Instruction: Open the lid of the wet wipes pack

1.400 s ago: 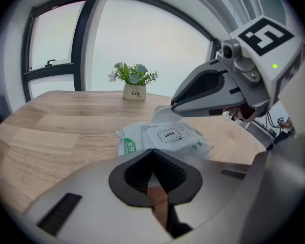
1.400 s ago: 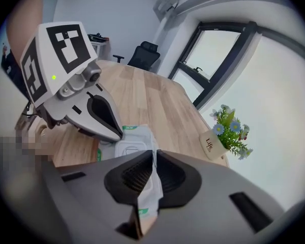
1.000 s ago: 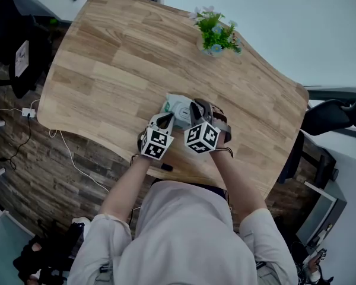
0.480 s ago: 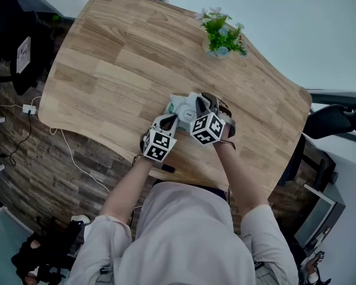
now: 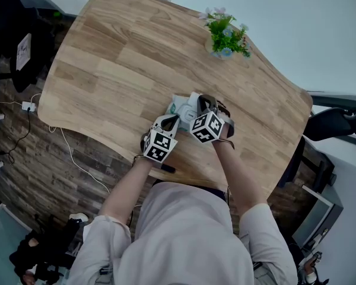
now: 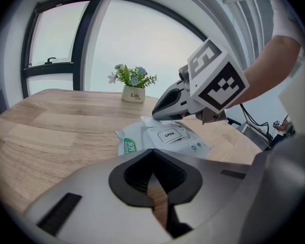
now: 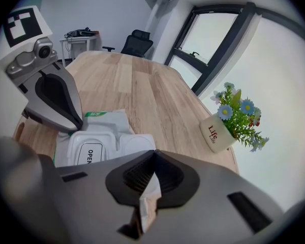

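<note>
The white wet wipes pack (image 5: pixel 179 107) lies flat on the wooden table (image 5: pixel 107 58). Its lid (image 6: pixel 169 134) bears an "OPEN" label and lies down flat, also shown in the right gripper view (image 7: pixel 91 154). My right gripper (image 5: pixel 197 103) (image 7: pixel 146 189) is shut on a thin white flap at the pack's far end. Its tip (image 6: pixel 156 111) points down at that end. My left gripper (image 5: pixel 169 119) (image 6: pixel 155 184) is shut with nothing between the jaws. Its tip (image 7: pixel 77 127) sits on the pack's green-printed near end (image 7: pixel 104 120).
A small white pot of flowers (image 5: pixel 225 40) (image 7: pixel 221 128) stands at the table's far side. A black office chair (image 5: pixel 332 114) is off the table's right edge. Cables (image 5: pixel 24 108) lie on the floor at the left.
My right gripper has sunk a little onto the pack's far end, its cube now further over the pack. The left gripper has stayed put.
</note>
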`<state>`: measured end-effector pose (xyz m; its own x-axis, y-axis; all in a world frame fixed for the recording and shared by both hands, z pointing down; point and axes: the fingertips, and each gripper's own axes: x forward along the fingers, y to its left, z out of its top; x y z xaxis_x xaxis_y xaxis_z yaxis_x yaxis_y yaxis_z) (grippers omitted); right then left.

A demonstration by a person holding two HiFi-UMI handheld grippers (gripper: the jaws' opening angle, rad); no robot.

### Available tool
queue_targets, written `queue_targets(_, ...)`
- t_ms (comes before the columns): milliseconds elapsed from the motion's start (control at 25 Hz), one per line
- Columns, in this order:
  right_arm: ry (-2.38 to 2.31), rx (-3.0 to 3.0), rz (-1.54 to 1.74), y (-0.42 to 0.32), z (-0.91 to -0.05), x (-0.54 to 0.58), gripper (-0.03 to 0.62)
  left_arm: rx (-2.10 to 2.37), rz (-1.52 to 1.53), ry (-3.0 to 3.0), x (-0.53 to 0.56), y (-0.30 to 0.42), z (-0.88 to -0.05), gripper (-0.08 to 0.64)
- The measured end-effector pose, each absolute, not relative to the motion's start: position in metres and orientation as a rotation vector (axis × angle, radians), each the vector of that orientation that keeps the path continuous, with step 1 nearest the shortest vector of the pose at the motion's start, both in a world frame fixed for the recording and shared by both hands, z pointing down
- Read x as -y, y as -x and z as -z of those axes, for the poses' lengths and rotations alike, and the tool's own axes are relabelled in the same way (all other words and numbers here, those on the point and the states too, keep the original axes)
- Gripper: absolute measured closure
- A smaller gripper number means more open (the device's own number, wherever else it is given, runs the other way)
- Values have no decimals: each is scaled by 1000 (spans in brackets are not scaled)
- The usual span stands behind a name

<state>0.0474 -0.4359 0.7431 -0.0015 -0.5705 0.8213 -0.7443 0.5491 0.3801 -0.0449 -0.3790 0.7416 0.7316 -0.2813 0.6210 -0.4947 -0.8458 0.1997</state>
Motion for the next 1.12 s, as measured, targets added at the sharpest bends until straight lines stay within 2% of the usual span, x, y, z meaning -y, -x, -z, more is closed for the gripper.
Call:
queue_targets(640,-1133,1719,-216,-45,-734,431,586,619,-789,-2511,375,47,-740,540)
queue_targets(1120,-1442,1884,-254,-56,-656,401,586,824,-647,-2498,343,64,-691,540)
